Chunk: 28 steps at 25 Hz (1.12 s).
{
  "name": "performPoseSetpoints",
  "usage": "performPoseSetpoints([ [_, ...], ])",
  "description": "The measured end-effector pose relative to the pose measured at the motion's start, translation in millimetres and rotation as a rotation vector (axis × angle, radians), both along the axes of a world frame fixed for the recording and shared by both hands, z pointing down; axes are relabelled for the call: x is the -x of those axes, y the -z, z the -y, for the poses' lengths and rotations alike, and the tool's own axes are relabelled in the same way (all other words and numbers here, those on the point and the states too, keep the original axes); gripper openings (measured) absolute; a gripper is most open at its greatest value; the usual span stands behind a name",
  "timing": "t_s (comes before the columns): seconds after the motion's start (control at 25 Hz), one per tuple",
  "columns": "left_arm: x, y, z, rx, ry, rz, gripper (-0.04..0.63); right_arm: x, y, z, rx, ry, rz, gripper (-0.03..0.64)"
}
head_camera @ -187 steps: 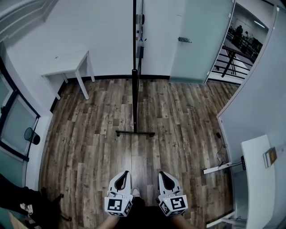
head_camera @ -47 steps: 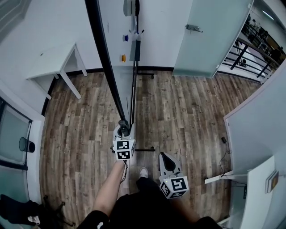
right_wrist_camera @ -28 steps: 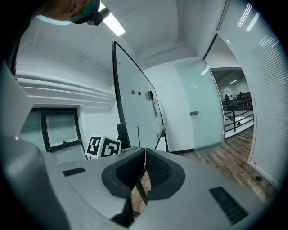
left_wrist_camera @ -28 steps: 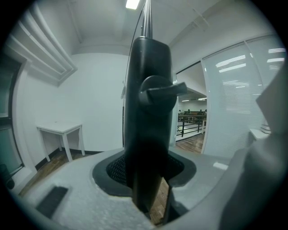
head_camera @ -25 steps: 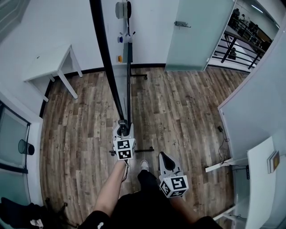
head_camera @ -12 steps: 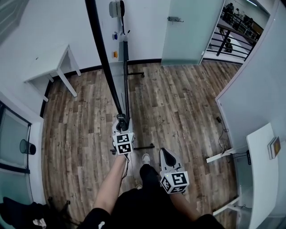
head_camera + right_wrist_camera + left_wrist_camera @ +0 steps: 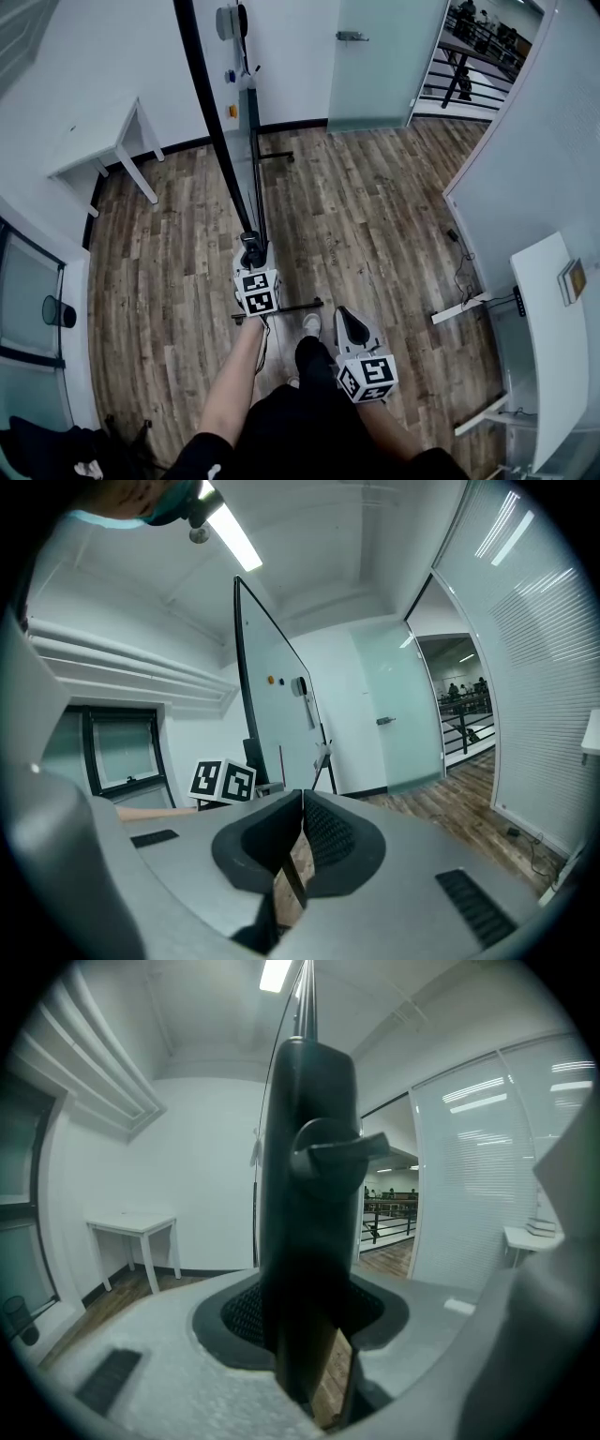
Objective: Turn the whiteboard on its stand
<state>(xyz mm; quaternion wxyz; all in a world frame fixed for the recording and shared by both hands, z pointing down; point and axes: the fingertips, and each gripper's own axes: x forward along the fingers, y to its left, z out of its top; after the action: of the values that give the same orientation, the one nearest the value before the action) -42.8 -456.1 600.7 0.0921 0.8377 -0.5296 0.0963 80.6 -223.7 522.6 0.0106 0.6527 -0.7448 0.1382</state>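
The whiteboard stands nearly edge-on in front of me, its black frame edge [image 7: 211, 122] running up out of the head view. My left gripper [image 7: 251, 247] is shut on that frame's lower end. In the left gripper view the dark frame bar [image 7: 309, 1147] fills the gap between the pads of the left gripper [image 7: 306, 1330]. The stand's post [image 7: 251, 150] and floor foot [image 7: 281, 310] show behind and below. The right gripper [image 7: 348, 325] hangs low by my leg, shut and empty. From the right gripper [image 7: 302, 803] the tilted white board face [image 7: 274, 700] shows.
A white table [image 7: 98, 145] stands at the left wall. A frosted glass door [image 7: 375, 56] is at the back, a railing beyond it. A white desk [image 7: 553, 319] and a floor cable [image 7: 461, 274] lie right. A dark bin [image 7: 56, 311] sits at far left.
Long before, both grippers hung low, away from the board. Over the last second the left gripper keeps hold of the frame; the view has drifted, room features sliding left and up.
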Motion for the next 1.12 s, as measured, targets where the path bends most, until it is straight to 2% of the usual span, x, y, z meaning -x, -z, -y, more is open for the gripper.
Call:
performPoseSetpoints([
  [0.48, 0, -2, -65, 0.006, 0.017, 0.003, 0.179, -4, -1, -64, 0.045, -0.015, -0.017, 0.014],
  [1.12, 8, -4, -144, -0.003, 0.036, 0.005, 0.178, -6, -2, -122, 0.052, 0.071, -0.020, 0.014],
])
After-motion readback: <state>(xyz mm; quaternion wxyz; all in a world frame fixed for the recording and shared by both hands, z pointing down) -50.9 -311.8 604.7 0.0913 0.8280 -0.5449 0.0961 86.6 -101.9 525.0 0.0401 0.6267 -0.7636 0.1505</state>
